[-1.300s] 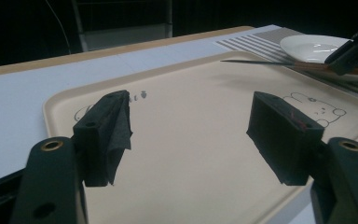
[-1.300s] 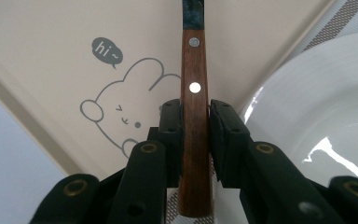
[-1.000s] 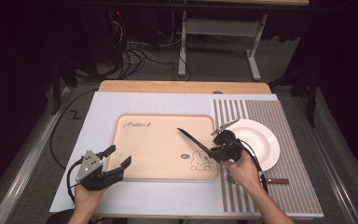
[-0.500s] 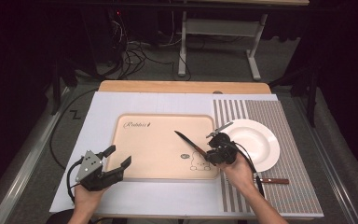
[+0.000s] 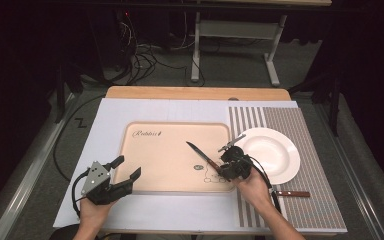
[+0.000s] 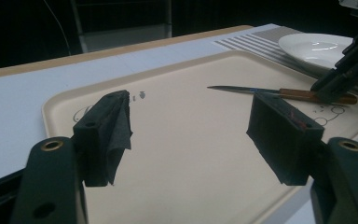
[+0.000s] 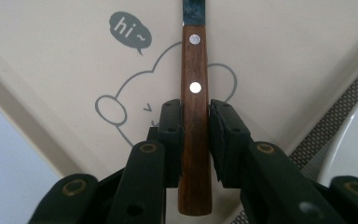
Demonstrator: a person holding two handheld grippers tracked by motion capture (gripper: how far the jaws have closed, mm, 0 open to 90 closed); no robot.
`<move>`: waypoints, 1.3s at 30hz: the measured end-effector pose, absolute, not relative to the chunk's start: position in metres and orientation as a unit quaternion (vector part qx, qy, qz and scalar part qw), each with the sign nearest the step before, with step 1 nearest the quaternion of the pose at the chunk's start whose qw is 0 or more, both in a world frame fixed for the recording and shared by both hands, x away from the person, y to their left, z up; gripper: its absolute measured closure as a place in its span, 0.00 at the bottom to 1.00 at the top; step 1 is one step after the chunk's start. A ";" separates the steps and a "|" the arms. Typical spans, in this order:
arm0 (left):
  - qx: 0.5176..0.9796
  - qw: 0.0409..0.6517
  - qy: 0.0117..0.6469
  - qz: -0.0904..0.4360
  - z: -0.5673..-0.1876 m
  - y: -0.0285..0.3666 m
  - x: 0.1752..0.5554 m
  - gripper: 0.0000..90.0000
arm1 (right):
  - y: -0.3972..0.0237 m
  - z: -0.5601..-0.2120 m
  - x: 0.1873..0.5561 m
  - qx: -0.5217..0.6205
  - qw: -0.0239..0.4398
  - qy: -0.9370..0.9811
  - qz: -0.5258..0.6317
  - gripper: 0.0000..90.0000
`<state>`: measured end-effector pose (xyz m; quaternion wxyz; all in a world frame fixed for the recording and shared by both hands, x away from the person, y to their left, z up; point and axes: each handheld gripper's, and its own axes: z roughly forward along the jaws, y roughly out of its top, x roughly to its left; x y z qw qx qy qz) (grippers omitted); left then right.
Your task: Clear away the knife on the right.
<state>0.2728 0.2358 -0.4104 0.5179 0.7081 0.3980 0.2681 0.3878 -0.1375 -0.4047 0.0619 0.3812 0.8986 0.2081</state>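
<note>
From above, the beige tray (image 5: 170, 165) lay in the middle of the white mat, with bare mat all round its left and near edges. The white plate (image 5: 272, 152) sat just beside the tray's right edge on the striped placemat (image 5: 310, 200), and a second knife (image 5: 292, 193) lay on that placemat, off the tray's near right corner. The right gripper (image 5: 225, 170) stood over the tray's right end, clamped on the handle of a knife (image 5: 202, 155) whose blade pointed toward the tray's centre, where the surface was bare. The left gripper (image 5: 122, 172) was at the tray's near left corner, its jaws spread wide with nothing between them.

In the left gripper view, the left gripper (image 6: 191, 128) had its jaws well apart over the tray (image 6: 177, 154), and the knife (image 6: 261, 92) lay low toward the tray's far right side, near the plate (image 6: 317, 49).

In the right gripper view, the right gripper (image 7: 196, 140) pressed both pads against the wooden handle of the knife (image 7: 195, 93), above the tray's (image 7: 270, 56) printed bear drawing.
</note>
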 end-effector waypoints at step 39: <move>0.708 0.517 0.397 0.270 -0.410 0.235 0.273 0.34 | -0.102 -0.409 0.403 0.339 0.077 0.911 0.219 1.00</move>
